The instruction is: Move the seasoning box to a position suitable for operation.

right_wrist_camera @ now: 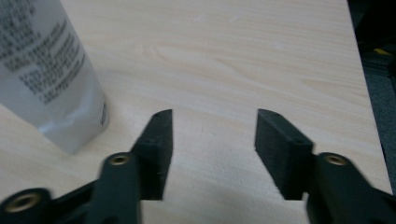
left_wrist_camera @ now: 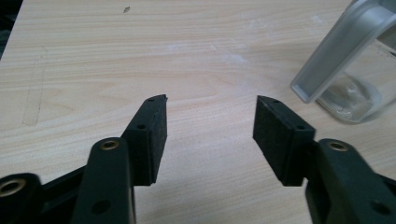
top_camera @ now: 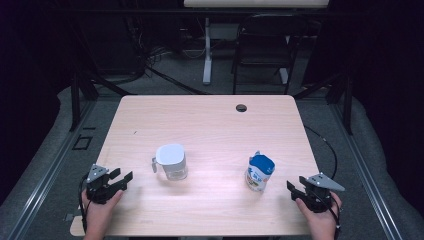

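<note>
High view: clear pitcher [top_camera: 171,162] with a white lid at table centre-left, blue-topped carton [top_camera: 260,172] centre-right. Your left gripper [top_camera: 123,178] and right gripper [top_camera: 291,186] stand open, empty. Carton probably light, crushable: grip mid-body gently. Pitcher rigid, smooth: take its handle.

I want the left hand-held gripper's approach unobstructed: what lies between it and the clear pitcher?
Nothing: in the high view, bare tabletop separates the left hand-held gripper from the clear pitcher, and the left gripper view agrees.

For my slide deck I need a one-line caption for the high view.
Open left gripper and right gripper rest beside a lidded clear pitcher and a blue-topped carton on the wooden table.
</note>
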Tool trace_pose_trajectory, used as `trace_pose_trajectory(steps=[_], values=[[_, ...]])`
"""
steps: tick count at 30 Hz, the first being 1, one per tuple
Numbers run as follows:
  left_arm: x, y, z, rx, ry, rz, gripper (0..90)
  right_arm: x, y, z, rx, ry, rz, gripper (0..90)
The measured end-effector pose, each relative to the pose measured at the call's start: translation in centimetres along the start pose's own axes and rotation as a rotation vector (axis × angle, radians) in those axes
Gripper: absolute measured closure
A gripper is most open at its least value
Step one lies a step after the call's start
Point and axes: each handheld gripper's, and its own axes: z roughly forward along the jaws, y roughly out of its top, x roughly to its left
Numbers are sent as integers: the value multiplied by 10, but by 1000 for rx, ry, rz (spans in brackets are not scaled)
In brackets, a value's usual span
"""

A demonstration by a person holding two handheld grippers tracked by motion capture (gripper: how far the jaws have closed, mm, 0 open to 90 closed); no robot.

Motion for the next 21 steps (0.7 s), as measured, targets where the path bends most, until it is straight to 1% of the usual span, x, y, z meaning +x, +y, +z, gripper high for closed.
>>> trace_pose_trajectory(steps=[1, 2, 3, 4, 5, 6, 7, 8, 9, 10, 12, 13, 14, 15, 16, 17, 18, 19, 20, 21], values=[[-1, 1, -1, 2, 7, 8, 490, 1, 0, 1, 9, 2, -12, 558], [-3, 1, -1, 1, 19, 18, 493, 1, 0, 0, 21, -8, -23, 566], [-3, 1, -1, 1, 19, 18, 514, 1, 0, 0, 21, -8, -23, 566], [-6, 3, -2, 0, 32, 24, 519, 2, 3, 0, 26, -19, -13, 589], [-6, 3, -2, 0, 32, 24, 519, 2, 3, 0, 26, -19, -13, 589], [-9, 5, -2, 13, 42, 21, 513, 4, 6, -4, 15, -7, -19, 561], [-9, 5, -2, 13, 42, 21, 506, 4, 6, -4, 15, -7, -19, 561], [-12, 7, -1, 14, 49, 18, 490, 9, 6, -6, 10, -6, -51, 476], [-13, 8, -1, 21, 56, 31, 469, 10, 6, -6, 18, -11, -62, 462], [-13, 9, -1, 27, 58, 37, 463, 14, 6, -5, 26, -26, -84, 447], [-15, 10, -1, 21, 51, 46, 466, 18, 6, -4, 40, -39, -119, 444], [-15, 10, -1, 21, 51, 46, 476, 19, 6, -4, 44, -29, -130, 444], [-15, 11, -1, 18, 47, 43, 490, 20, 6, -4, 31, -24, -127, 455], [-15, 11, -1, 18, 47, 43, 491, 20, 7, -4, 36, -27, -137, 473], [-15, 11, -2, 11, 42, 35, 495, 21, 8, -5, 42, -23, -144, 488], [-15, 12, -2, -10, 33, 33, 495, 21, 8, -5, 42, -23, -144, 488], [-14, 12, -3, -15, 21, 27, 496, 20, 8, -5, 46, -15, -146, 492], [-14, 13, -4, -21, 11, 25, 512, 19, 8, -4, 51, -25, -131, 524], [-14, 15, -6, -32, 0, 26, 516, 18, 8, -4, 60, -19, -121, 553], [-14, 15, -6, -32, 0, 26, 519, 18, 8, -4, 60, -19, -121, 553]])
